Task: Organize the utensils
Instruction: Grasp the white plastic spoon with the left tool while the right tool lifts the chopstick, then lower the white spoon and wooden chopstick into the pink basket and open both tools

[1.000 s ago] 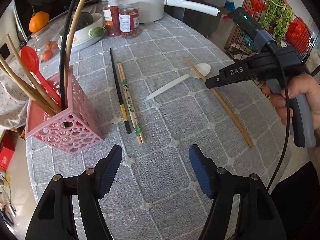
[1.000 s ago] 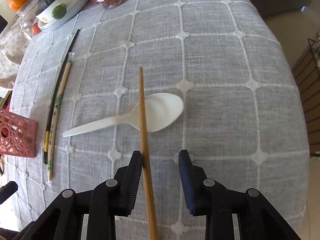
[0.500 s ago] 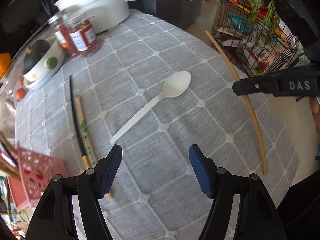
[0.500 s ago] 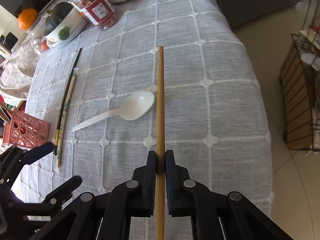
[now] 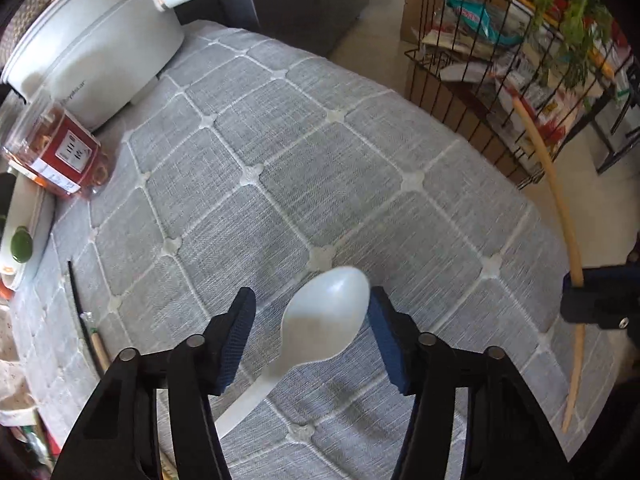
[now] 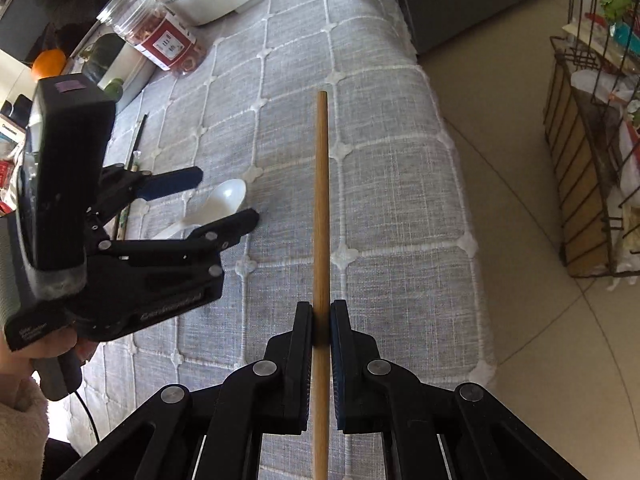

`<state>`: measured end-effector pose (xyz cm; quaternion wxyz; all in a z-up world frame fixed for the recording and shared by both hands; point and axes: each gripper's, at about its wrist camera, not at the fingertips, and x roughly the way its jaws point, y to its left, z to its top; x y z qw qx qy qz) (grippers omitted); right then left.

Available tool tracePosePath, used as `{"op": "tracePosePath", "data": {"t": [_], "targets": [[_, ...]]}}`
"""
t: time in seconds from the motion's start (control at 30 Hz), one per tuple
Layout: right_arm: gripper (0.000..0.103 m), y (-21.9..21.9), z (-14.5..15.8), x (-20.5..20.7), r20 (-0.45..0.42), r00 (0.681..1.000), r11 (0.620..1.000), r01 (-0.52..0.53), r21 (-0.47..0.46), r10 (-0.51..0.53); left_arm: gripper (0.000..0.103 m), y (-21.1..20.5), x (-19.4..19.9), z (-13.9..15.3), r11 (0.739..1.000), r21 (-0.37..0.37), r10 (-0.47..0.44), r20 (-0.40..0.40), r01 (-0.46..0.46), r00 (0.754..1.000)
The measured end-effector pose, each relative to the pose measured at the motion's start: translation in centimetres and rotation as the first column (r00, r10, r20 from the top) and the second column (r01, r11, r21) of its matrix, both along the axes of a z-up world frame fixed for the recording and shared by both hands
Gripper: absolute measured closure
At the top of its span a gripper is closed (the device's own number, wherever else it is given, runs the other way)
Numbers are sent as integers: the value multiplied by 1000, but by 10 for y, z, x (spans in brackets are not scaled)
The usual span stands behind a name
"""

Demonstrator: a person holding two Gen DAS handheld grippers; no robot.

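Observation:
A white plastic spoon [image 5: 324, 320] lies on the grey quilted tablecloth [image 5: 320, 184]. My left gripper [image 5: 310, 308] is open, its jaws on either side of the spoon's bowl, not closed on it; it also shows in the right wrist view [image 6: 218, 196], over the spoon [image 6: 224, 200]. My right gripper [image 6: 321, 322] is shut on a long wooden chopstick [image 6: 321, 200] and holds it lifted above the table's right edge. The chopstick also shows in the left wrist view [image 5: 560, 208]. A black chopstick [image 5: 74, 292] and a wrapped bamboo pair [image 5: 98, 348] lie at the left.
A white pot [image 5: 92, 40] with a long handle stands at the back left, a red-labelled jar [image 5: 56, 152] beside it. A white dish [image 5: 24, 236] is at the far left. A wire rack [image 5: 520, 60] with packets stands on the floor to the right.
My left gripper moved forward and down until its open jaws straddle the spoon's bowl. My right gripper closed on the wooden chopstick and lifted it off the table.

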<state>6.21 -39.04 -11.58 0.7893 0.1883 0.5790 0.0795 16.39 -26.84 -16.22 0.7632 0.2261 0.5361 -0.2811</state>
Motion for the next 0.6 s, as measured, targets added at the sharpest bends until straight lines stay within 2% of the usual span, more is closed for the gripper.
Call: {"op": "tracePosePath", "data": {"t": [0.03,0.1,0.13,0.2,0.33,0.47,0.6], "targets": [[96,0,0,0,1,1000,1000,2,3,-2,62,1,3,0,1000,-19,16,-27,-17,1000],[96,-1,0,-1,2,1000,1000,5,6,-5,65,3,7,0,999,-32,42,-42,-43,998],[96,-1,0,0,2,1000,1000,6,6,-6,70,4,7,0,998,-33,45,-43,-46,998],[96,0,0,0,0,1000,1000,9,6,-9,89,7,7,3,997,-27,68,-42,-69,997],[96,6,3,1,9,1000,1000,9,4,-9,92,22,-3,15,989,-49,137,-24,-138,990],[96,17,12,0,39,999,1000,-4,-3,4,93,41,-20,39,979,-122,165,19,-161,986],[96,31,26,-4,90,996,1000,-19,-5,20,93,66,-51,76,964,-220,173,74,-153,982]]}}
